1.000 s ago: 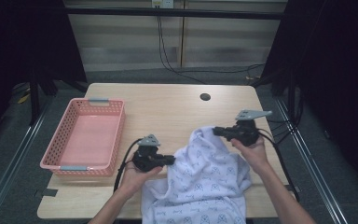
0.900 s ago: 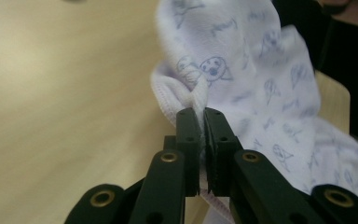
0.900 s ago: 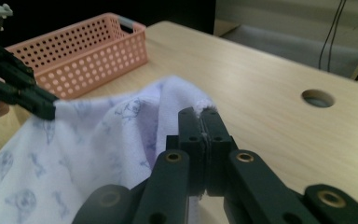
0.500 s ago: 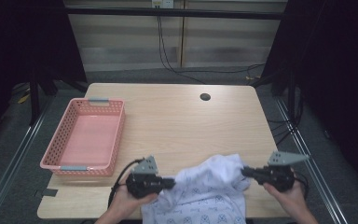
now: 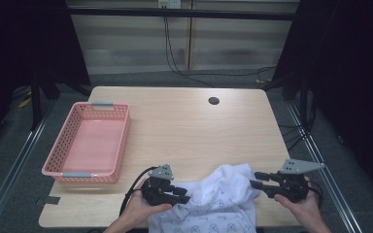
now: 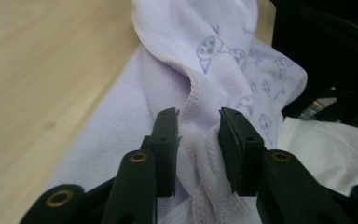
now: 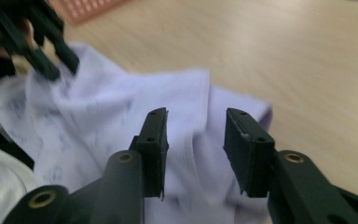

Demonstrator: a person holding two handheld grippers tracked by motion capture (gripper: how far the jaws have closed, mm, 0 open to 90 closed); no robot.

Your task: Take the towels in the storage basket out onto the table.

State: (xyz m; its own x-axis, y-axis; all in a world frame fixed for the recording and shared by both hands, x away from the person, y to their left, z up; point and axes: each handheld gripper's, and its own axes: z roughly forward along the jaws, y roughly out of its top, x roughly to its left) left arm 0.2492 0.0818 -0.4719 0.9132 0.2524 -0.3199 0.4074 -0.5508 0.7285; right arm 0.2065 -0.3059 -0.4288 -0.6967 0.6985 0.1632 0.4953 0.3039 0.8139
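White printed garment [image 5: 218, 199] heaped at near edge of bench [image 5: 184, 126], right of pink basket [image 5: 90, 143]. Left claw [image 6: 198, 135] just parting, hem fold loose between jaws. Right claw [image 7: 195, 140] likewise just opening, over cloth without pinching.

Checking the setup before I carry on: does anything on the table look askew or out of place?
The white printed garment lies crumpled at the table's near edge, part of it hanging over. The pink basket sits squarely with nothing in it. Nothing looks spilled or damaged.
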